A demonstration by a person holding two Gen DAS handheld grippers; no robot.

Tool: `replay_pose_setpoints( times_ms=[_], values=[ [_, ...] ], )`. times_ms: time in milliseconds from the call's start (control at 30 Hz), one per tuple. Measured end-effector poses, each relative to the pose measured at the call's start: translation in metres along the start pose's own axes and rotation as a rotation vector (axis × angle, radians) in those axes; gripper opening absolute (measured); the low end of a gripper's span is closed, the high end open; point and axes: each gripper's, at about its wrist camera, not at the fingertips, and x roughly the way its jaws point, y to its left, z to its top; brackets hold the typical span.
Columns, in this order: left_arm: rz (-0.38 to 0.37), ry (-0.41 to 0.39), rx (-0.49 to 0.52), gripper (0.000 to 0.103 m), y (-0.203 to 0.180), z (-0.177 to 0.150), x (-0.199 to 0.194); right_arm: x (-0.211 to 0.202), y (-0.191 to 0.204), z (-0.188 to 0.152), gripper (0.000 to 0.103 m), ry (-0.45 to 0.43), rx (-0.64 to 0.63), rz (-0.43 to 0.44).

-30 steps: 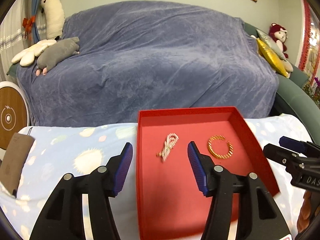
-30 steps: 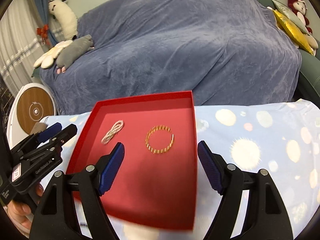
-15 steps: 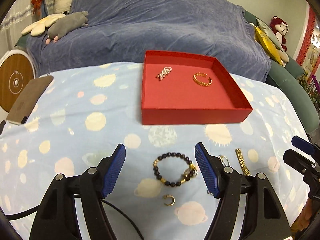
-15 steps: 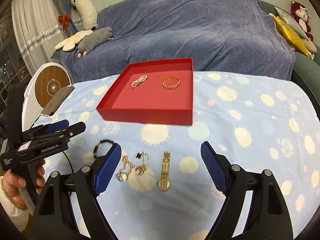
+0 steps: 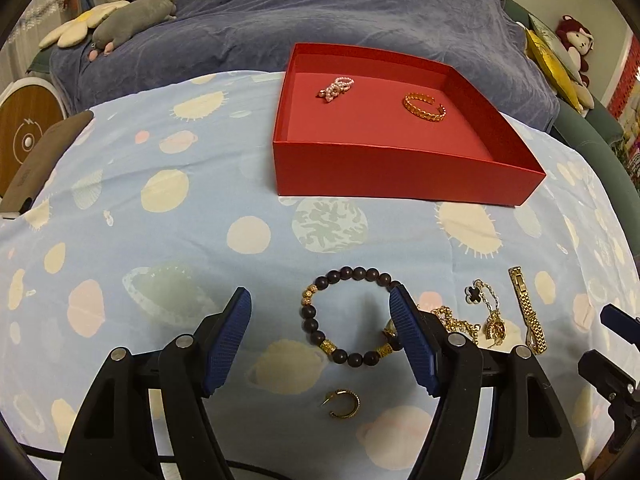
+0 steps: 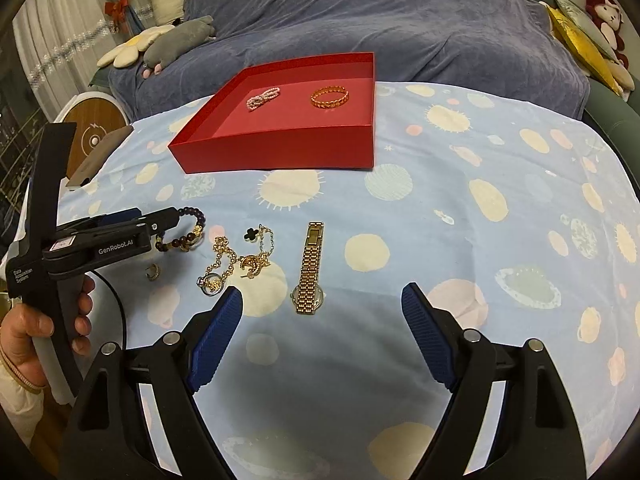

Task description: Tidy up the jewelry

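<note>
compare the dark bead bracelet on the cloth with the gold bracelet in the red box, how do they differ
The dark bead bracelet is strung from round dark beads with a few gold spacers; the gold bracelet is an all-gold chain-pattern band.
The bead bracelet lies on the patterned tablecloth, outside the red box; the gold bracelet already sits inside it.
The bead bracelet lies partly between the open left gripper's fingers; the gold one lies far from it.
Both lie flat.
</note>
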Motion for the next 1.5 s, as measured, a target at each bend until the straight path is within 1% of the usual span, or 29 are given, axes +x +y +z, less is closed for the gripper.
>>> replay_pose_setpoints(
  times_ms=[100, 167, 200, 267, 333, 400, 467, 500, 533, 567, 667, 767, 833, 1000, 1133, 1167, 1300, 1333, 1400, 1467, 1500],
  values=[
    [0.021, 0.008, 0.009, 0.067, -0.001, 0.0, 0.008, 0.001, 0.005, 0.0, 0.079, 0.0, -0.029, -0.009],
    [0.025, 0.015, 0.005, 0.06, 0.0, -0.001, 0.013, 0.003, 0.008, -0.001, 0.079, 0.003, -0.042, -0.006],
    [0.029, 0.013, 0.008, 0.059, 0.0, -0.002, 0.014, 0.004, 0.01, -0.001, 0.079, 0.007, -0.049, -0.003],
    [0.044, 0.002, 0.033, 0.052, -0.003, -0.003, 0.014, 0.007, 0.013, -0.003, 0.079, 0.018, -0.062, -0.001],
    [0.046, -0.007, 0.045, 0.047, -0.005, -0.004, 0.013, 0.01, 0.016, -0.005, 0.079, 0.028, -0.074, -0.003],
    [0.054, -0.014, 0.059, 0.04, -0.008, -0.005, 0.013, 0.013, 0.019, -0.005, 0.079, 0.033, -0.079, -0.002],
    [0.061, -0.022, 0.073, 0.023, -0.009, -0.005, 0.013, 0.015, 0.02, -0.005, 0.079, 0.037, -0.083, -0.004],
    [0.06, -0.023, 0.076, 0.019, -0.009, -0.005, 0.012, 0.016, 0.021, -0.005, 0.079, 0.038, -0.084, -0.005],
    [0.053, -0.021, 0.082, 0.009, -0.009, -0.004, 0.012, 0.017, 0.021, -0.004, 0.079, 0.039, -0.085, -0.005],
    [0.048, -0.018, 0.086, 0.004, -0.009, -0.003, 0.012, 0.017, 0.022, -0.004, 0.079, 0.039, -0.086, -0.004],
    [0.016, -0.009, 0.083, 0.004, -0.009, -0.004, 0.009, 0.021, 0.023, -0.002, 0.079, 0.038, -0.09, -0.009],
    [-0.005, -0.019, 0.087, 0.003, -0.011, -0.005, 0.001, 0.026, 0.021, 0.0, 0.077, 0.045, -0.078, -0.006],
    [-0.03, -0.032, 0.083, 0.003, -0.011, -0.004, -0.008, 0.031, 0.018, 0.001, 0.072, 0.055, -0.06, -0.002],
    [-0.11, -0.077, 0.08, 0.003, -0.013, -0.003, -0.034, 0.041, 0.012, 0.003, 0.065, 0.075, -0.023, 0.002],
    [-0.161, -0.109, 0.099, 0.002, -0.019, -0.006, -0.051, 0.048, 0.014, 0.004, 0.06, 0.08, -0.032, -0.012],
    [-0.167, -0.115, 0.104, 0.0, -0.021, -0.006, -0.054, 0.049, 0.015, 0.003, 0.06, 0.08, -0.035, -0.015],
    [-0.19, -0.124, 0.112, 0.0, -0.026, -0.009, -0.061, 0.054, 0.019, 0.004, 0.058, 0.077, -0.055, -0.029],
    [-0.192, -0.125, 0.115, 0.0, -0.027, -0.009, -0.062, 0.056, 0.02, 0.005, 0.054, 0.075, -0.062, -0.037],
    [-0.193, -0.124, 0.118, 0.0, -0.029, -0.01, -0.063, 0.058, 0.022, 0.007, 0.05, 0.069, -0.075, -0.052],
    [-0.191, -0.121, 0.118, 0.0, -0.03, -0.01, -0.062, 0.058, 0.023, 0.008, 0.039, 0.064, -0.079, -0.057],
    [-0.19, -0.12, 0.121, 0.0, -0.031, -0.01, -0.062, 0.057, 0.023, 0.009, 0.028, 0.064, -0.08, -0.057]
  ],
)
